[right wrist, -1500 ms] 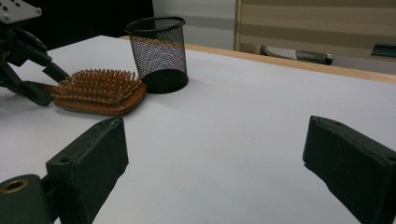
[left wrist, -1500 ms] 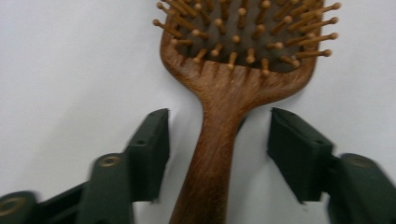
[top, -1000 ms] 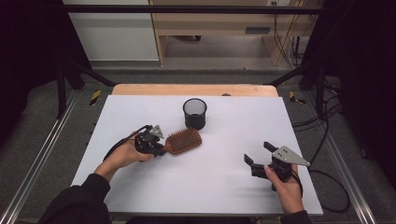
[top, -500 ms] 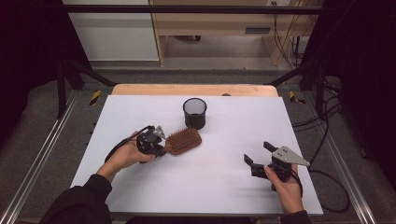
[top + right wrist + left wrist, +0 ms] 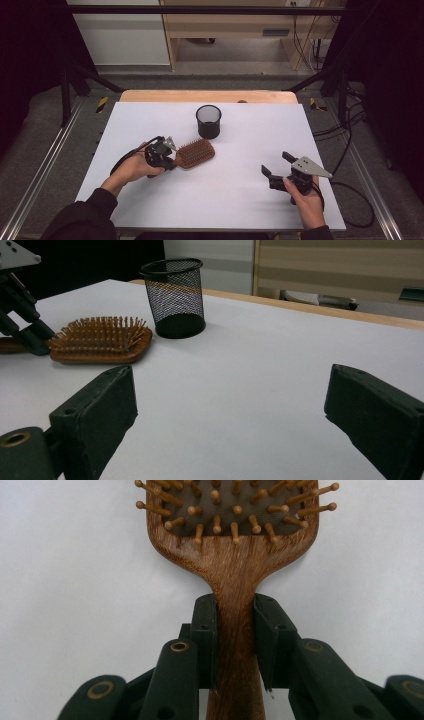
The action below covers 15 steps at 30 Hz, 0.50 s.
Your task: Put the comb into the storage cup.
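white tabletop, wooden far edge, grey floor

Grained wooden hairbrush; seemingly metal mesh cup.

The brown wooden paddle hairbrush lies flat on the white table, bristles up, near the black mesh cup

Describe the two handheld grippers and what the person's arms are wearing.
Both the left gripper and right gripper are black, with blocky jaws and brass-ringed pivot holes. Each carries a grey three-cornered plate and trails a black cable. The sleeves are dark.
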Each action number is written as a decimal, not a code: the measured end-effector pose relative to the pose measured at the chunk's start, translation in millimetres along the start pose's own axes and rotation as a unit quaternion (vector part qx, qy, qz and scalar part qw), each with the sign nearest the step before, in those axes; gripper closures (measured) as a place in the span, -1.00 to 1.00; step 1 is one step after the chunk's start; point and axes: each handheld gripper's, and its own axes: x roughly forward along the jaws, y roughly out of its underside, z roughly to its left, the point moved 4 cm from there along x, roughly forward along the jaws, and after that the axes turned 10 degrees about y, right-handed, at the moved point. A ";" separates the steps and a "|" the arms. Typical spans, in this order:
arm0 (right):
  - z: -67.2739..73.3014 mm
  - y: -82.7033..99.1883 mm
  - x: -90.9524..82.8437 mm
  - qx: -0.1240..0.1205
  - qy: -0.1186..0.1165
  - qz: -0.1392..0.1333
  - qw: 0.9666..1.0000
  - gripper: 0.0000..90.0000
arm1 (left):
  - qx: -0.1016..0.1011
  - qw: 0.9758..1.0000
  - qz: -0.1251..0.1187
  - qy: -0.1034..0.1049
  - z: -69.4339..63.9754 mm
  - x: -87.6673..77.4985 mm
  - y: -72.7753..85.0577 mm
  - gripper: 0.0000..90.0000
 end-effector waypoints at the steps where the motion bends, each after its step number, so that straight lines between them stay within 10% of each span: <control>1: 0.2 -0.1 0.1 0.000 -0.001 0.000 1.000 -0.85 | 0.000 1.000 0.003 0.002 -1.4 -0.5 1.2 0.62; 15: 1.5 0.3 0.8 -0.002 -0.002 0.003 1.000 -0.85 | -0.006 1.000 0.024 0.001 -6.0 -0.3 1.0 0.60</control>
